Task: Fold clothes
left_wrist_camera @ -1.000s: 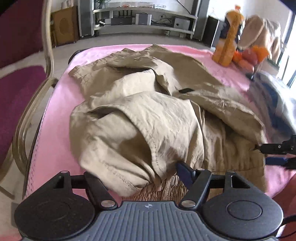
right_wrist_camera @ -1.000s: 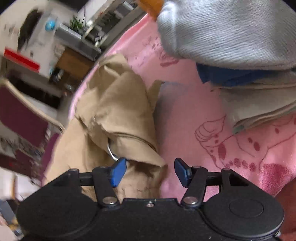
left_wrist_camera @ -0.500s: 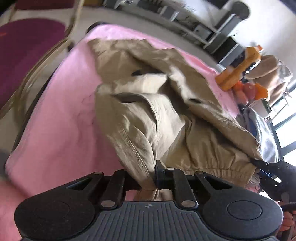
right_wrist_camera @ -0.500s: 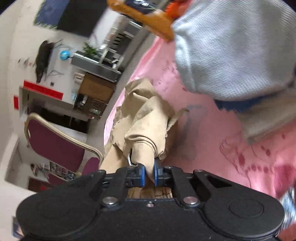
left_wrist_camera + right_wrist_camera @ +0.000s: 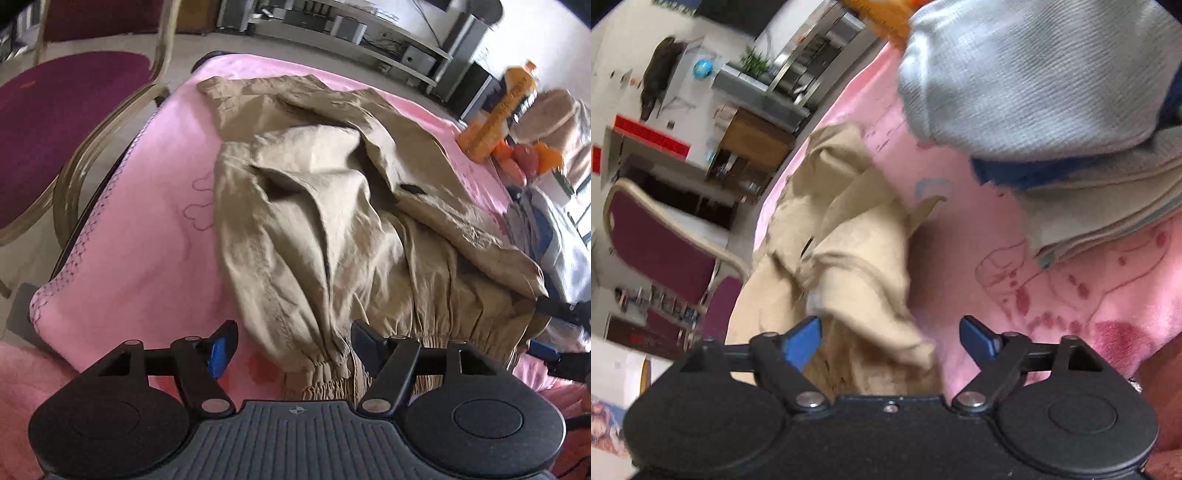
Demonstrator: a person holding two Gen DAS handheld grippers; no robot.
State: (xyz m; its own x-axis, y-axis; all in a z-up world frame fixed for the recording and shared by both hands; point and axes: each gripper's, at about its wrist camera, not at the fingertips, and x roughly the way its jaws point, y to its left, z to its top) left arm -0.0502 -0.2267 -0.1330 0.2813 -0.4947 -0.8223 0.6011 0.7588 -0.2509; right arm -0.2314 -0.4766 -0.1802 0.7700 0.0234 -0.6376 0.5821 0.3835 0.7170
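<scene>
Crumpled khaki trousers [image 5: 332,229] lie on a pink blanket [image 5: 147,236] that covers the table. Their elastic waistband [image 5: 328,376] sits at the near edge, between the spread blue-padded fingers of my left gripper [image 5: 291,343], which is open and holds nothing. In the right wrist view the same trousers [image 5: 857,266] are bunched at lower left, a fold of cloth lying loose between the fingers of my right gripper [image 5: 890,339], also open. The right gripper shows at the far right edge of the left wrist view [image 5: 557,332].
A stack of folded clothes [image 5: 1052,92], grey over blue, rests on the blanket to the right. An orange bottle [image 5: 498,107] and fruit [image 5: 528,158] stand at the far right corner. A maroon chair [image 5: 74,110] flanks the table's left side. Shelving lines the back wall.
Half a second ago both grippers were shut on the trousers' waistband. Both have now opened and let the cloth drop back onto the blanket.
</scene>
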